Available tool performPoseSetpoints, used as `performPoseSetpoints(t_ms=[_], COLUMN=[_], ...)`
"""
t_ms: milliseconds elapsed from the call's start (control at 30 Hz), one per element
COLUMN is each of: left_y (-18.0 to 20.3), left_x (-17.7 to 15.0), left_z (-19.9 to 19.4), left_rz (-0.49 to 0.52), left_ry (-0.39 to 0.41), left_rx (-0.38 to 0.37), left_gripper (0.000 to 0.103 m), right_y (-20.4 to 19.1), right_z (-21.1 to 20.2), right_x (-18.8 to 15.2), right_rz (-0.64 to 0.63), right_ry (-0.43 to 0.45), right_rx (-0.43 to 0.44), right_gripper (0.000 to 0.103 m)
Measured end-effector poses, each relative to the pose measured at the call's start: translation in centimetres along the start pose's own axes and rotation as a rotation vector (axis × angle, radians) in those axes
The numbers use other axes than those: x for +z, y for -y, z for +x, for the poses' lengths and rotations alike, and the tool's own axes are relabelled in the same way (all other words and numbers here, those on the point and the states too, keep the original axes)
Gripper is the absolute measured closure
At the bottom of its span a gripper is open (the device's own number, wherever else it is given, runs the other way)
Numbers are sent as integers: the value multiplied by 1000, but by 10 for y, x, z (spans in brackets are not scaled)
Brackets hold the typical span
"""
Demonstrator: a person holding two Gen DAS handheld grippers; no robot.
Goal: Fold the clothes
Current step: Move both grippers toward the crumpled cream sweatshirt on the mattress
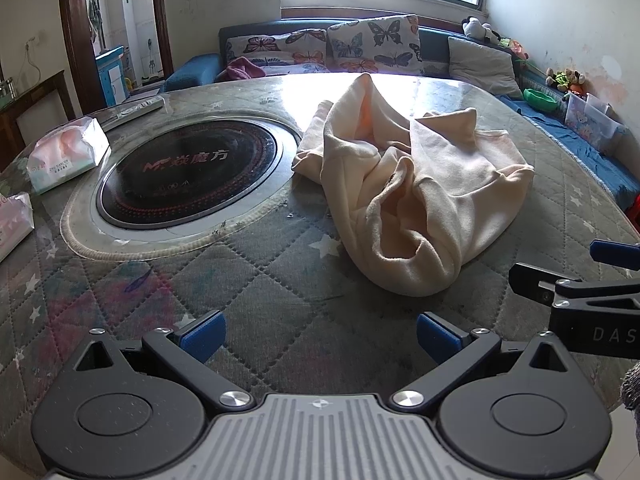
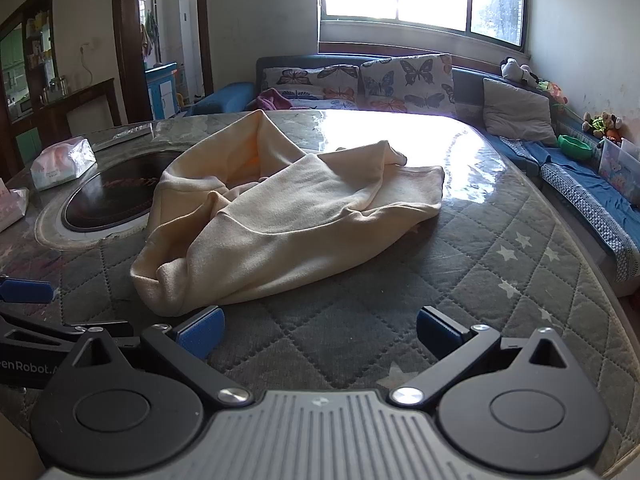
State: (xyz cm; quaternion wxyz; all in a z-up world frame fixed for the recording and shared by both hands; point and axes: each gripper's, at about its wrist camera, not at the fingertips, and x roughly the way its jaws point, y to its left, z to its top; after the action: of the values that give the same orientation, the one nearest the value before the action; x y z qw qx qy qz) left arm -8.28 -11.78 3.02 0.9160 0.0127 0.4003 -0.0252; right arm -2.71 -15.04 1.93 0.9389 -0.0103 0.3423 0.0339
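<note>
A cream garment (image 1: 412,184) lies crumpled in a heap on the quilted table cover (image 1: 260,280); it also shows in the right wrist view (image 2: 288,216). My left gripper (image 1: 320,338) is open and empty, hovering over the cover short of the garment's near edge. My right gripper (image 2: 320,334) is open and empty, its left pad (image 2: 200,330) close to the garment's near hem. The right gripper also shows at the right edge of the left wrist view (image 1: 568,268), and the left gripper at the left edge of the right wrist view (image 2: 28,300).
A round black cooktop (image 1: 188,176) is set in the table left of the garment. Tissue packs (image 1: 68,152) lie at the far left. A sofa with butterfly cushions (image 1: 340,46) runs behind the table, with a blue-covered bench (image 2: 592,196) along the right.
</note>
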Motion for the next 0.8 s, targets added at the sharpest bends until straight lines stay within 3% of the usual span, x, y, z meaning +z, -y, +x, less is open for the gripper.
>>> performPoseSetpoints(t_ms=[800], left_y=[1], left_x=[40], left_z=[28], left_rz=[48], left_ry=[-5], left_rx=[-13], left_gripper=[0], right_y=[13], right_z=[30], right_x=[36], right_rz=[-4], right_ry=[1], right_rx=[28], right_gripper=[0])
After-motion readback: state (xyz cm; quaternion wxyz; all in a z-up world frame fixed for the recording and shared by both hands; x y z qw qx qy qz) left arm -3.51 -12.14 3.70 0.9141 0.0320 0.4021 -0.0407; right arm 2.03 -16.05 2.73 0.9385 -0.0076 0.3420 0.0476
